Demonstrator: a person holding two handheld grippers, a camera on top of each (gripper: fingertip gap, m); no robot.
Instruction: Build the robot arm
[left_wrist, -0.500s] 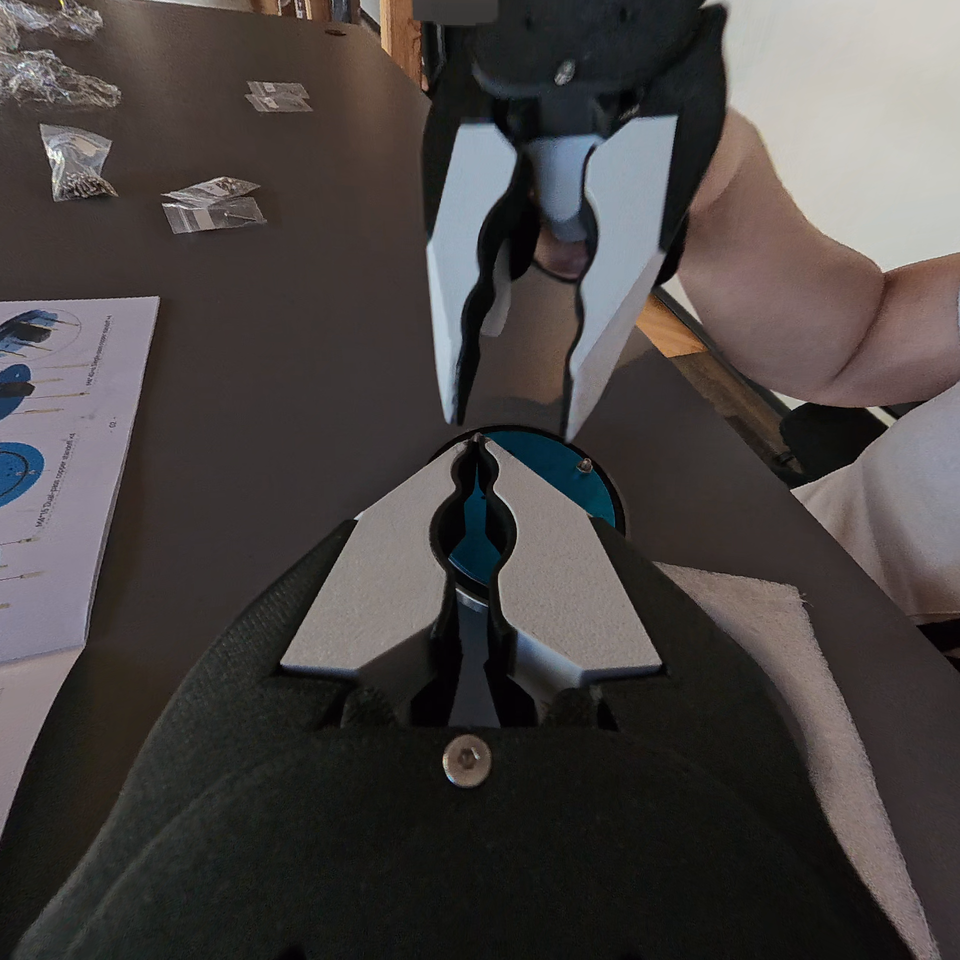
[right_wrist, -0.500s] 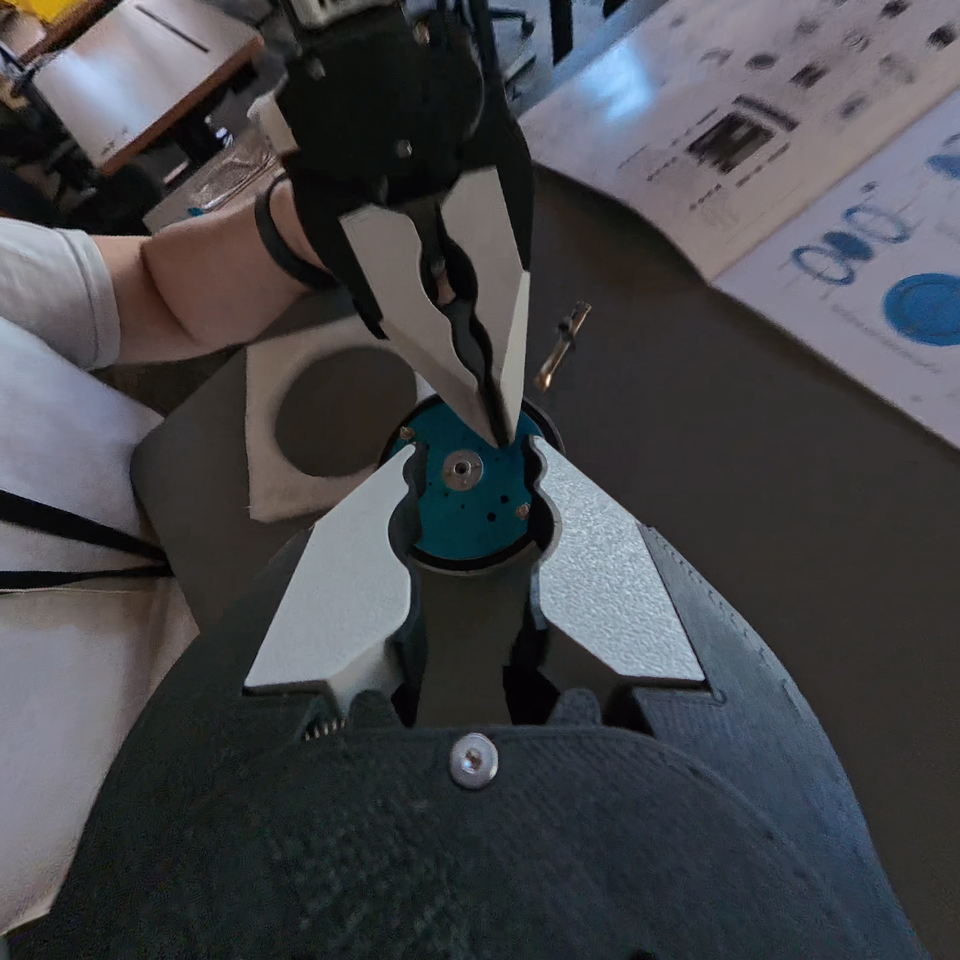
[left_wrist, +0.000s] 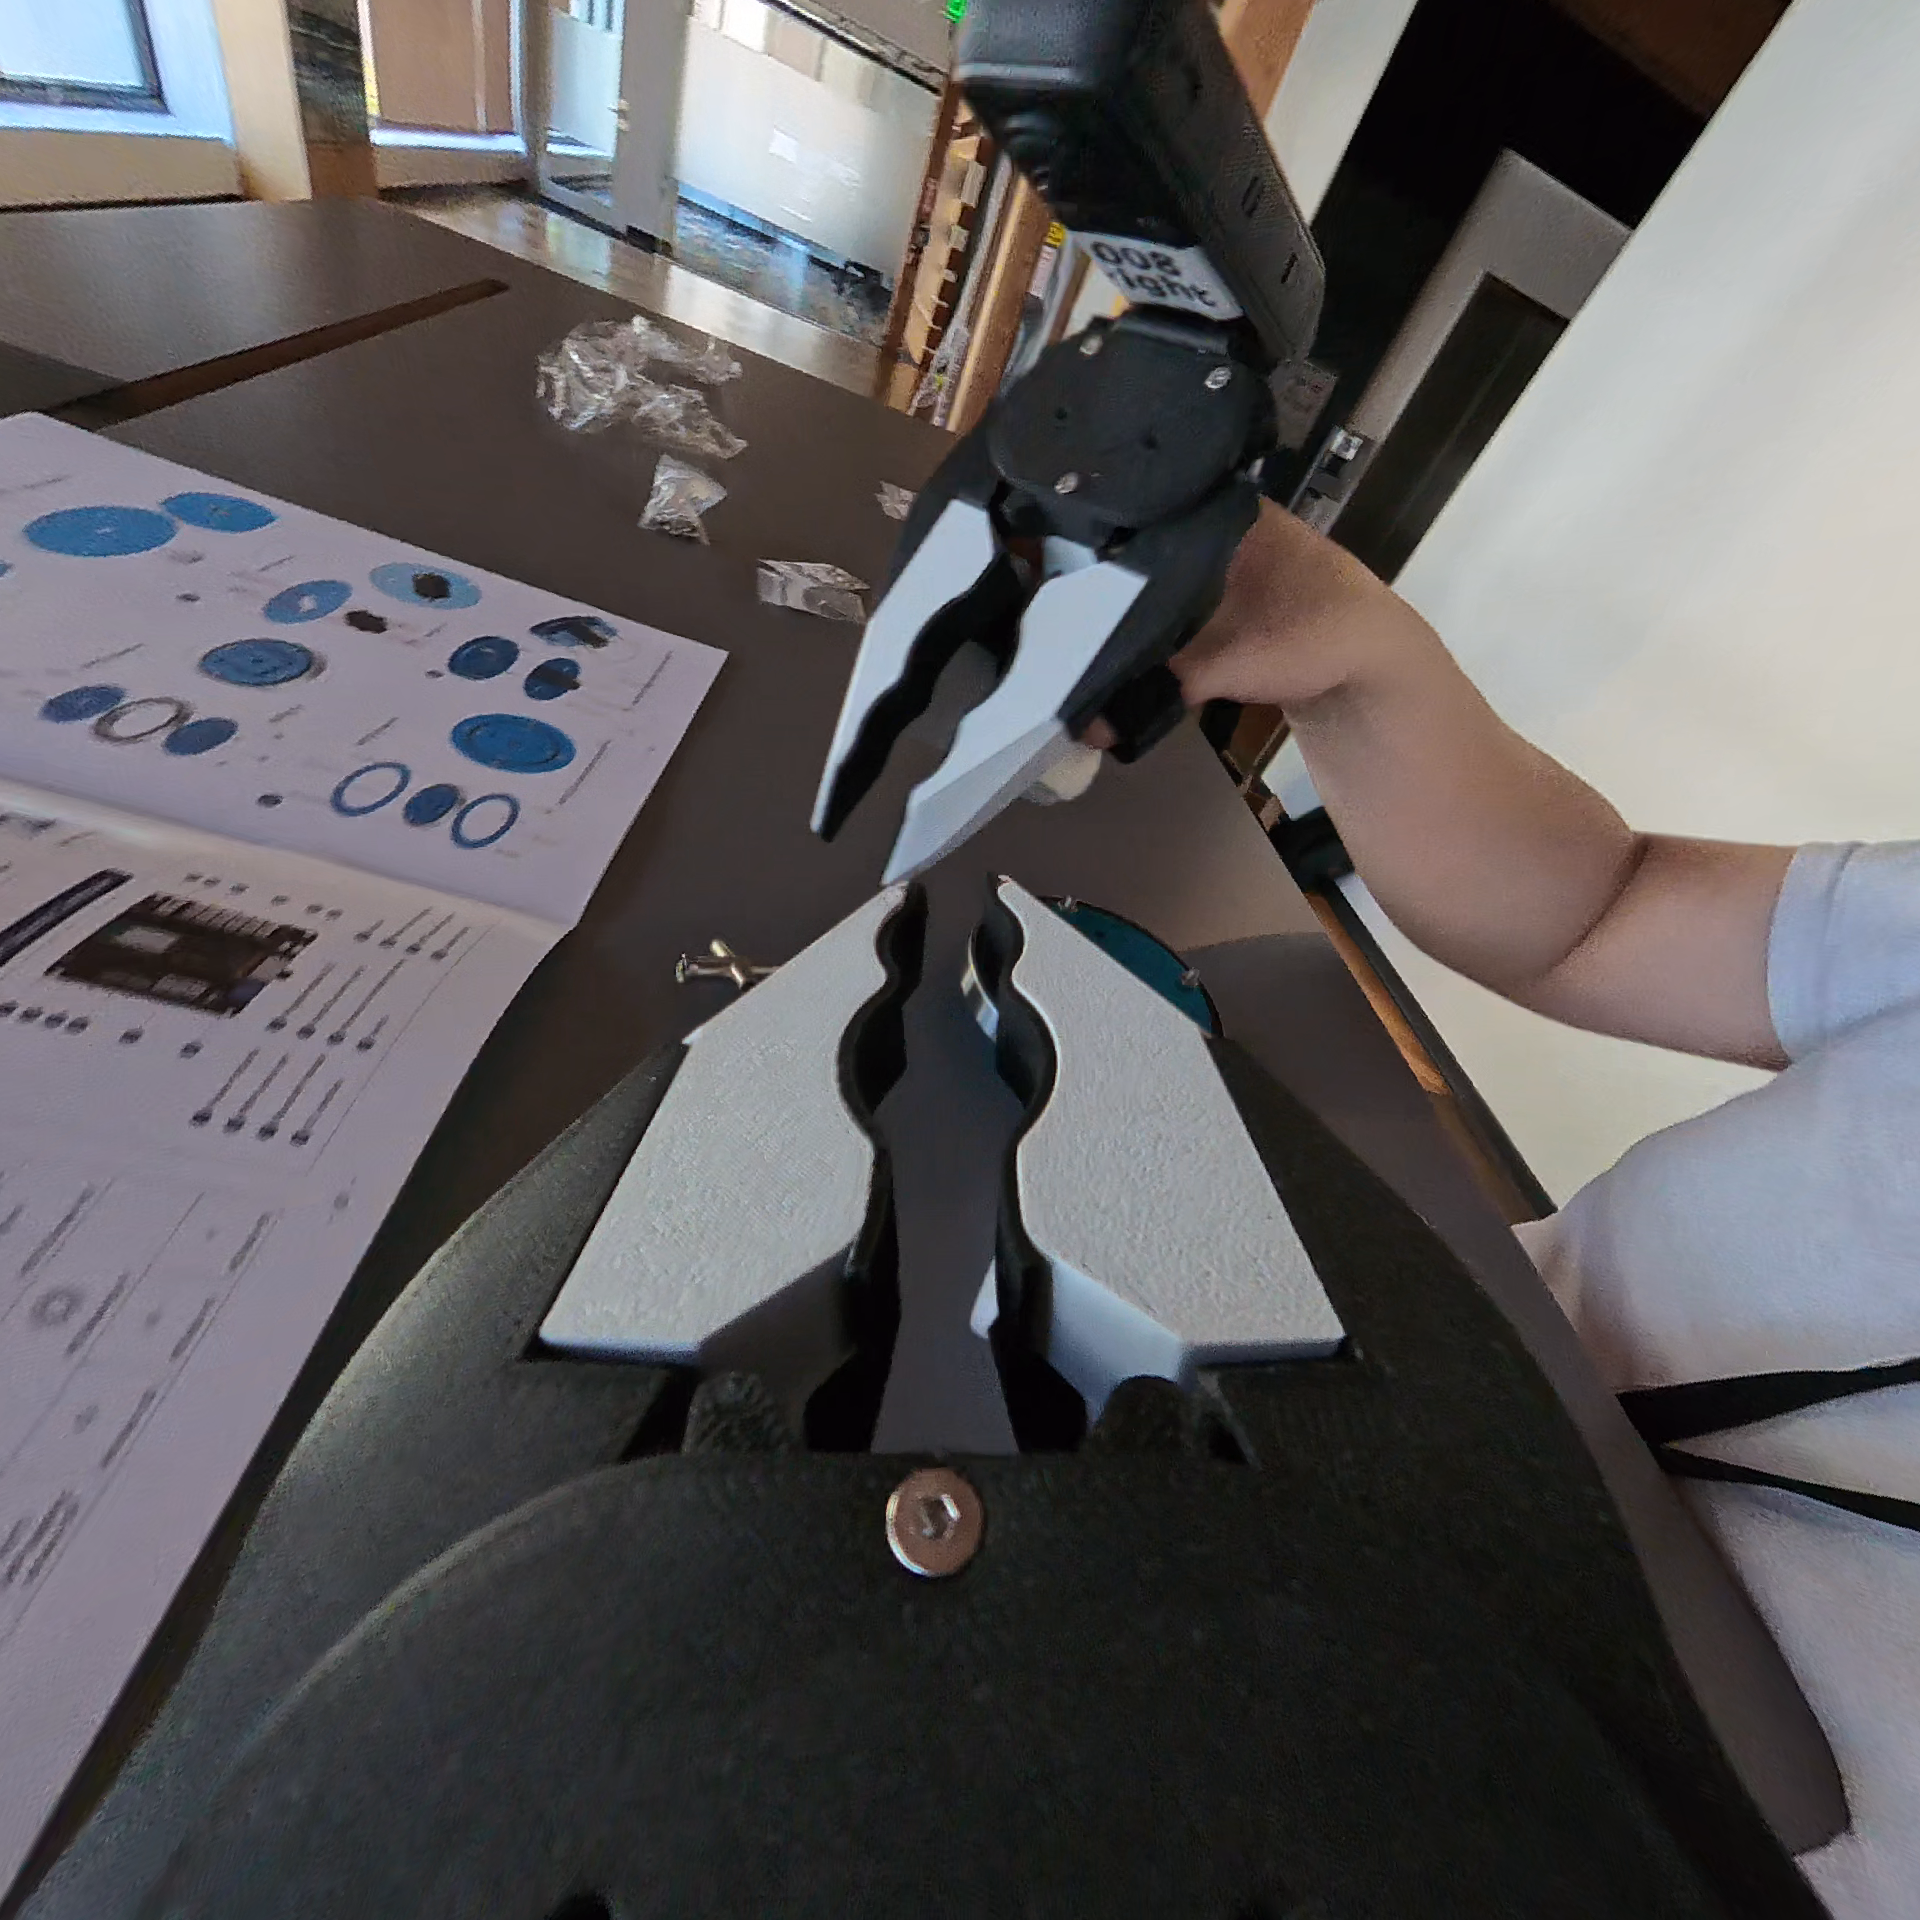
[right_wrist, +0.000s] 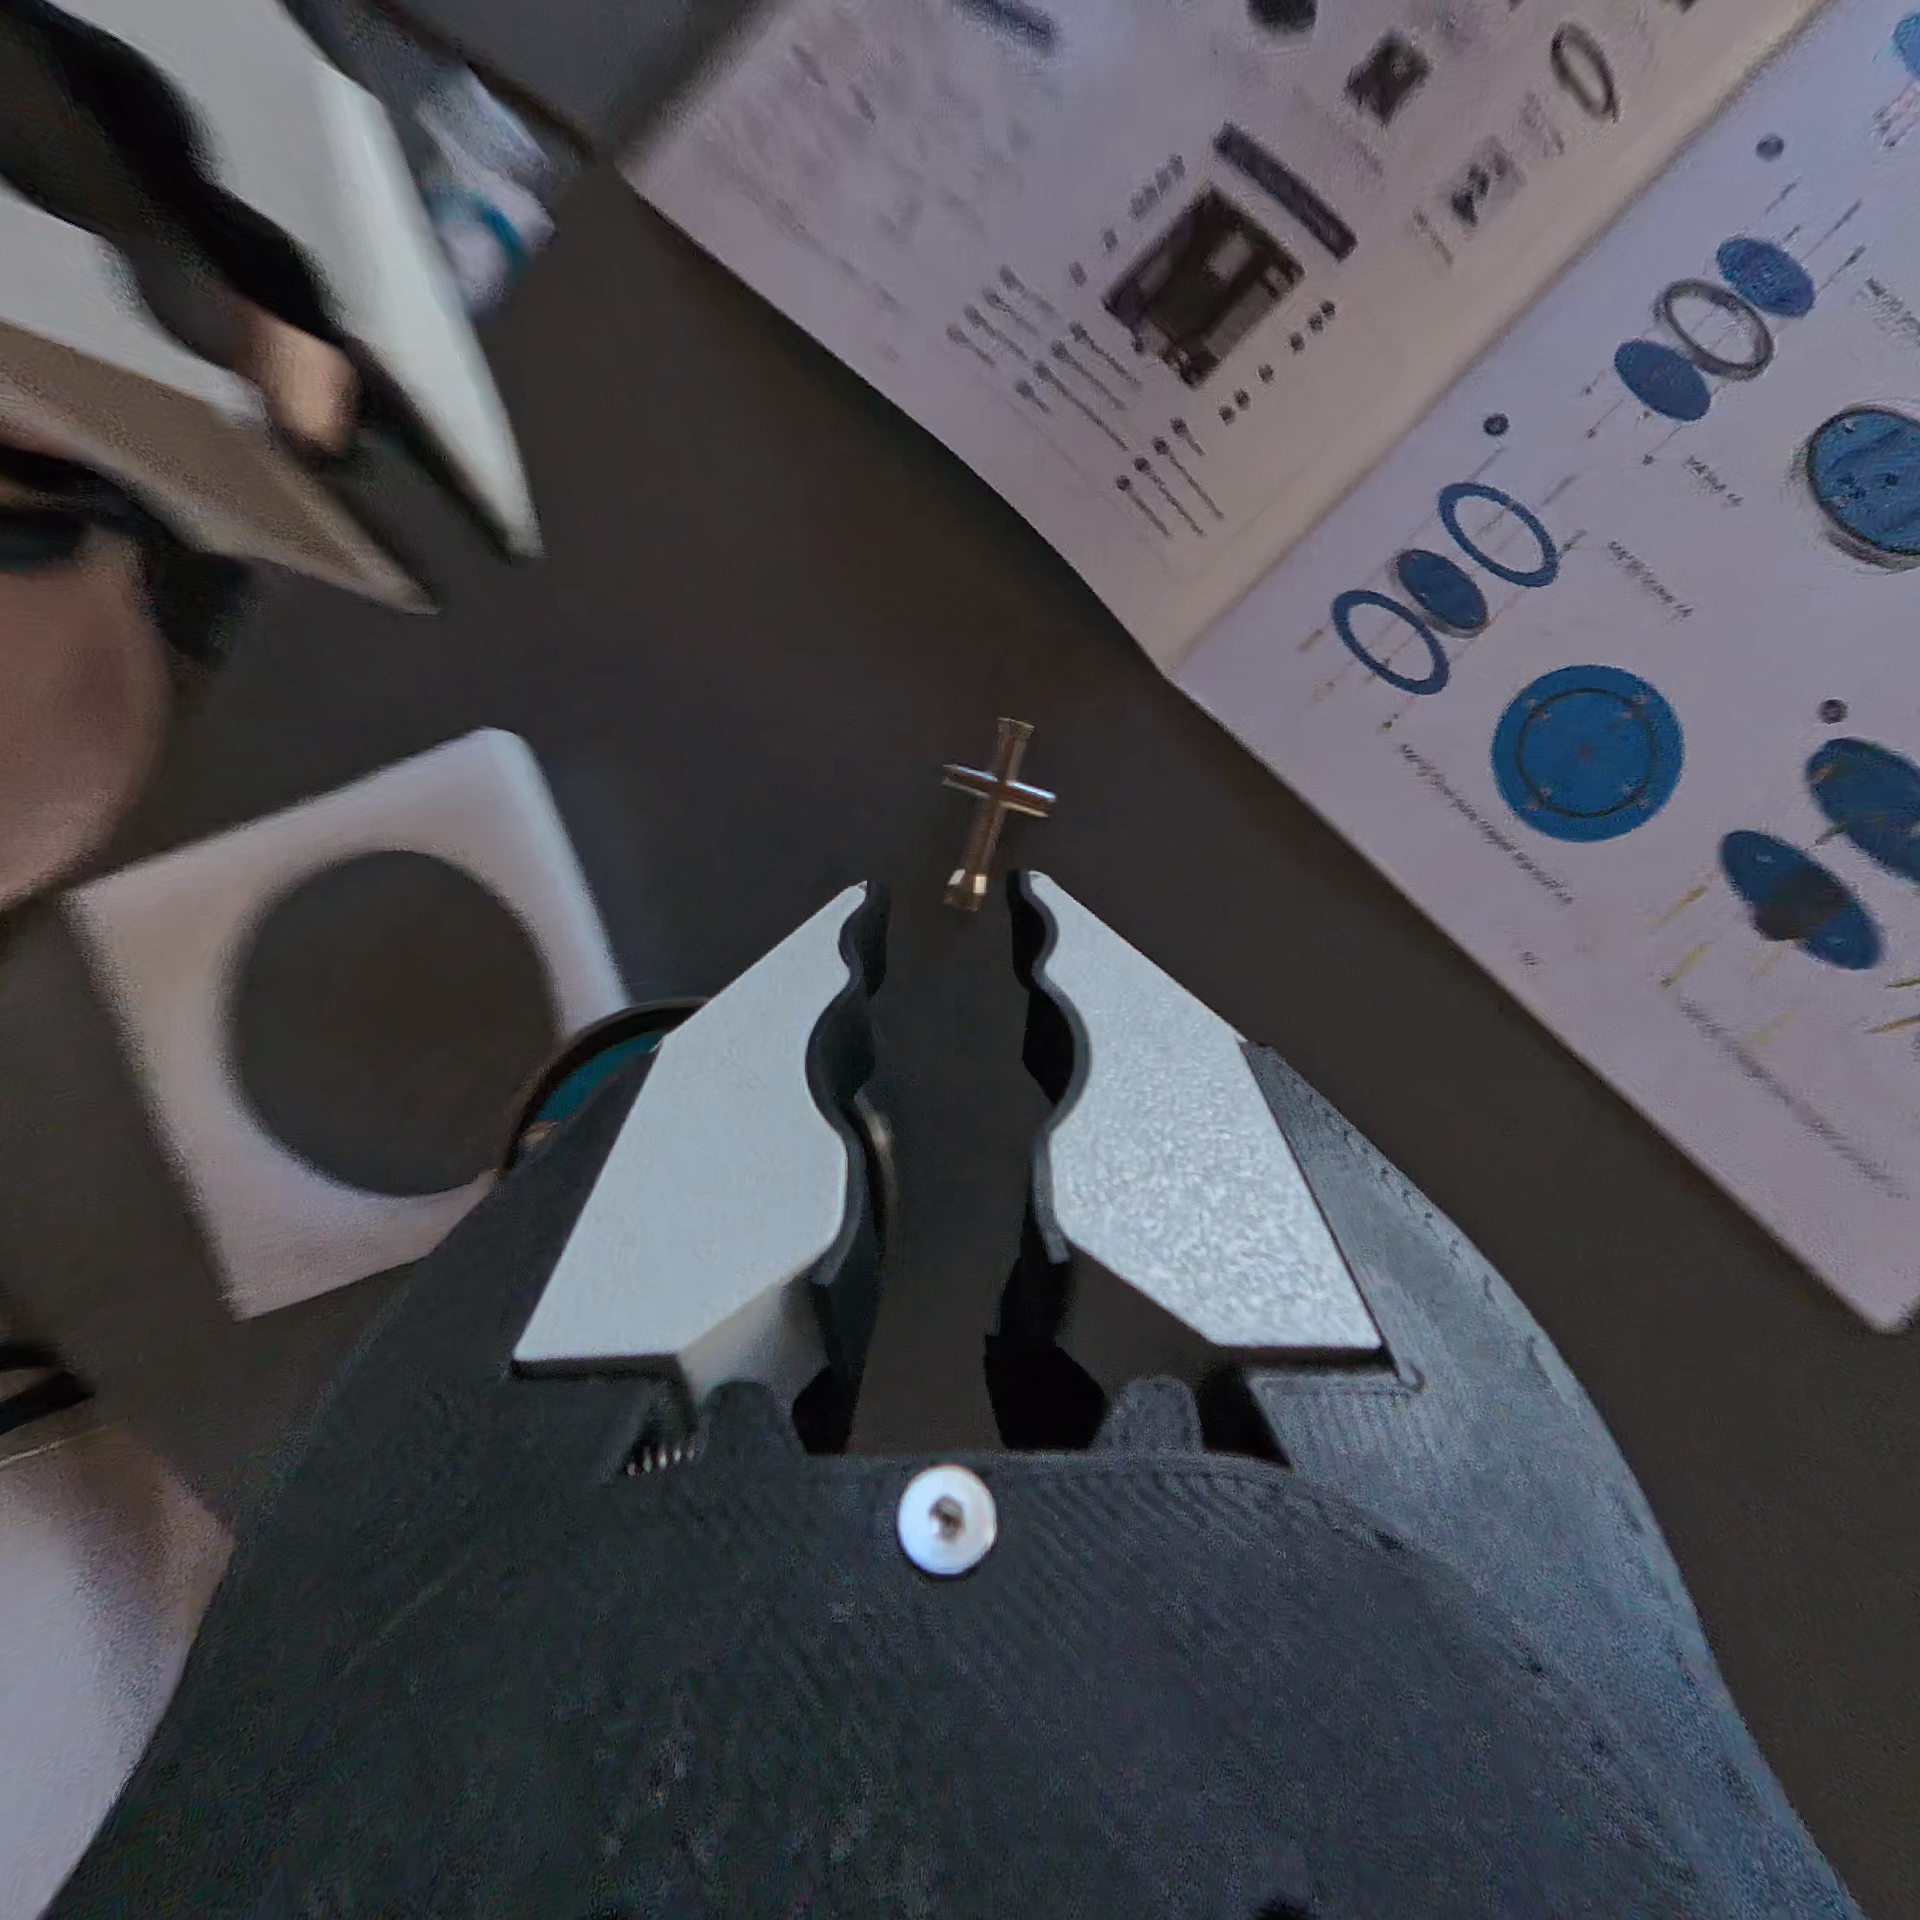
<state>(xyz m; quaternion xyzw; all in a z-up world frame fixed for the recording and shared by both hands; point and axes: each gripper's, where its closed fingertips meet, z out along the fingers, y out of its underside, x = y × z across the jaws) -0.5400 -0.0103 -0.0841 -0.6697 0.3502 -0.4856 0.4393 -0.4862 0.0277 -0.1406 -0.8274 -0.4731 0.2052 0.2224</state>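
dark brown table (left_wrist: 436, 436) fills my left wrist view, and my left gripper (left_wrist: 954, 896) hangs over it with its jaws apart and nothing between them. just past the right fingertip i see part of a teal disc (left_wrist: 1132, 961), lying flat on the table, mostly hidden by that finger. a small metal cross-shaped tool (left_wrist: 722, 966) lies on the table just left of my left fingertip. my right gripper (left_wrist: 868, 842) comes in from above, tips pointing down toward mine, jaws parted and empty, held by a hand (left_wrist: 1288, 644). open instruction sheets (left_wrist: 260, 831) with blue part drawings lie to the left, and clear plastic bags (left_wrist: 634, 384) sit farther back.

in my right wrist view, the right gripper (right_wrist: 948, 888) has its jaws apart with nothing held. the cross-shaped tool (right_wrist: 992, 805) lies on the table (right_wrist: 727, 582) just ahead of the tips, its lower end near the gap, not touched as far as i can tell. the teal disc (right_wrist: 597, 1060) peeks out beside the left finger, next to a white foam square (right_wrist: 156, 935) with a round hole. the left gripper (right_wrist: 483, 566) shows blurred at upper left, jaws apart. the instruction sheets (right_wrist: 1351, 520) lie to the right.
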